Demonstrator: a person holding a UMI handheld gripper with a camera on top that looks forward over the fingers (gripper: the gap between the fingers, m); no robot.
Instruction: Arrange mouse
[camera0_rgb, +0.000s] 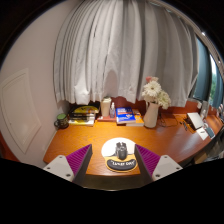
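A dark mouse (121, 152) sits on a round white and black mouse pad (120, 161) on the wooden desk (170, 140). My gripper (113, 158) is open, its purple pads (80, 159) at either side of the mouse pad. The mouse stands between the fingers with gaps on both sides, resting on the pad.
At the back of the desk are a stack of books (84, 114), a blue box (125, 116), a white vase of flowers (153, 101) and a chair back (121, 102). A laptop or papers (198, 122) lie at the right. White curtains (120, 50) hang behind.
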